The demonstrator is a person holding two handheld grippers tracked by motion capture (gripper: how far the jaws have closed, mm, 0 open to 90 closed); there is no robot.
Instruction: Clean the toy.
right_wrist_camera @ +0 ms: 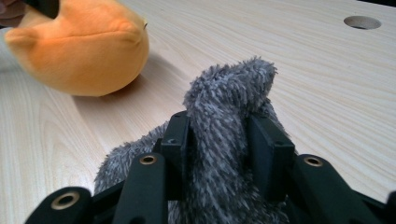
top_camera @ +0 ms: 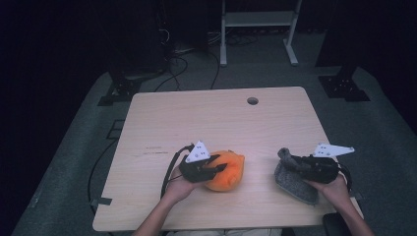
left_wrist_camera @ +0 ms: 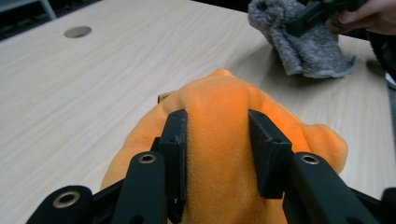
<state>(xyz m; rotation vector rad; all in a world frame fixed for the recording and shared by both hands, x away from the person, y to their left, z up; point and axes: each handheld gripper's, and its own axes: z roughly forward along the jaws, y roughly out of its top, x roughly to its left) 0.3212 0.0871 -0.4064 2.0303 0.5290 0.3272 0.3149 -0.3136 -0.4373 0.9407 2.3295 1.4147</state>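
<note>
A round orange plush toy (top_camera: 225, 171) lies on the counter at lower centre of the high view, its fabric bunched into a ridge. At lower right, a flat grey fuzzy cloth (top_camera: 295, 182) has one end lifted and upright.

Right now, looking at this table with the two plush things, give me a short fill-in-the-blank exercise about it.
1. The left gripper is shut on the plush toy whose colour is ____.
2. The fuzzy cloth between the right gripper's jaws is ____ in colour.
3. The round hole lies near the table's ____ edge in the high view.

Missing words: orange; grey; far
</note>
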